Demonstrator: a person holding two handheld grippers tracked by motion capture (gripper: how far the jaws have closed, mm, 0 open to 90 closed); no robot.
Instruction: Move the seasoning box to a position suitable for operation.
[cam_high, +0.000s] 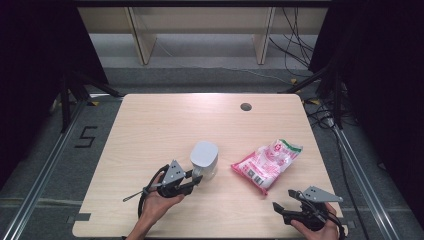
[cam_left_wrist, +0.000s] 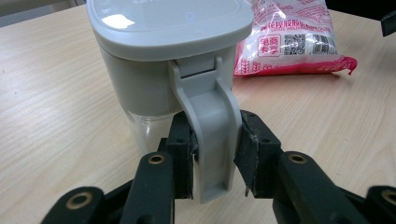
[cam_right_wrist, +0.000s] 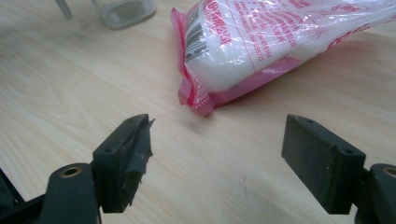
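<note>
Surface: a light wooden table (cam_high: 165, 120) fills the middle of the high view, with grey floor and black stands around it.
Hole: a small round grommet (cam_high: 245, 106) sits in the tabletop, upper right of centre.
Container: a grey-lidded jar (cam_high: 204, 159) with a clear lower body stands just below the centre of the high view.
Handle: the jar's grey handle (cam_left_wrist: 212, 135) hangs down its side, centre of the left gripper view.
Left gripper (cam_high: 196, 179): lower left of centre, jaws clamped on the handle from both sides.
Bag: a pink and white packet (cam_high: 266, 163) lies flat, right of the jar and apart from it.
Right gripper (cam_high: 283, 201): lower right corner, jaws spread wide and empty, just short of the packet's near corner.
</note>
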